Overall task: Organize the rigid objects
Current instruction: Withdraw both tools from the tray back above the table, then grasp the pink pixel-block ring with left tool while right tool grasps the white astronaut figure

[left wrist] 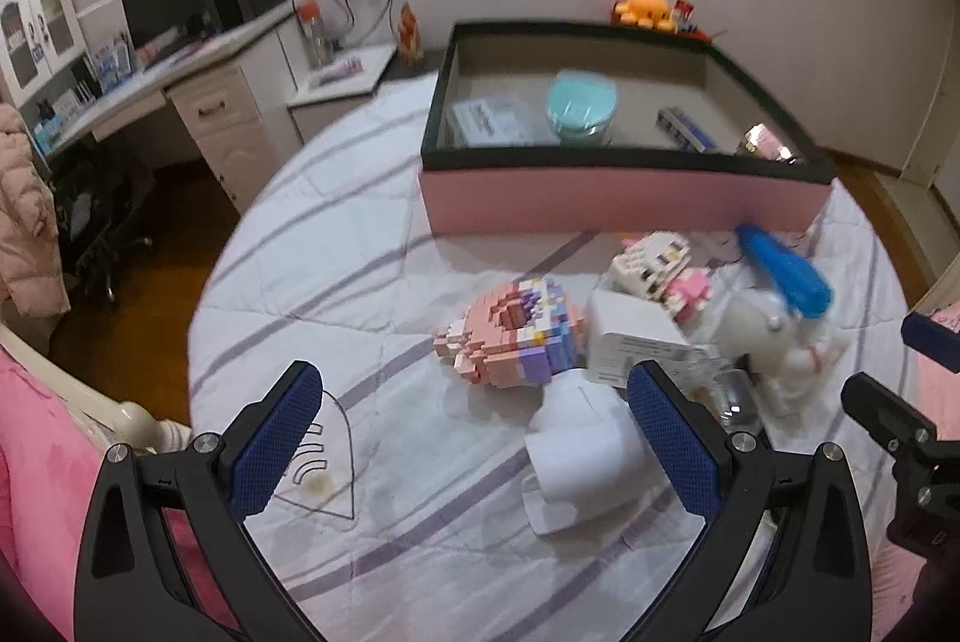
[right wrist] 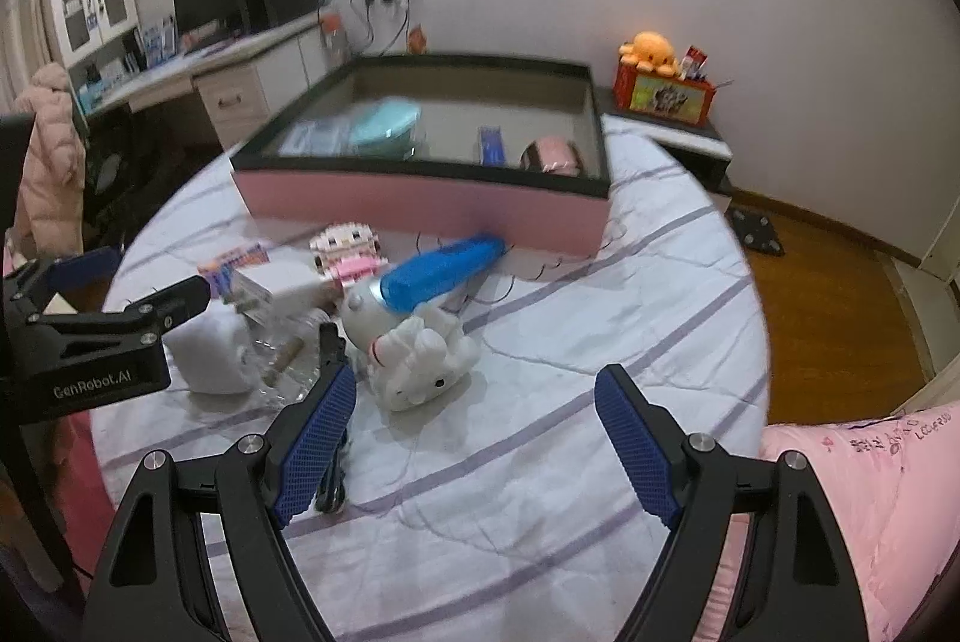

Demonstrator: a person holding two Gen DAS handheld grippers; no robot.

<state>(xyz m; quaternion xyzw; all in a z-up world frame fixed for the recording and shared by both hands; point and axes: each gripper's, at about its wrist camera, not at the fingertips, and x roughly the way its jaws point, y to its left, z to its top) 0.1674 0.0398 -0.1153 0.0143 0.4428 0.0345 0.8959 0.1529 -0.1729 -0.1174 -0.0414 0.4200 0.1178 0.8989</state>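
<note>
Nearest, the left gripper (left wrist: 474, 438) and right gripper (right wrist: 474, 453) both hang with jaws spread wide and empty over the striped white bedspread (right wrist: 540, 462). Beyond them, the blue-and-white plastic handheld device (right wrist: 432, 276) lies flat, its long axis pointing at the pink, black-rimmed storage box (right wrist: 420, 204) behind.

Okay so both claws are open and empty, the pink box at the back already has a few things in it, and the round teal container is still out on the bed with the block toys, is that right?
Not quite. The round teal container is already inside the pink box, as the left wrist view shows, not out on the bed. The rest holds: the left claw and right claw are open and empty, and the block toys lie on the bed.
</note>
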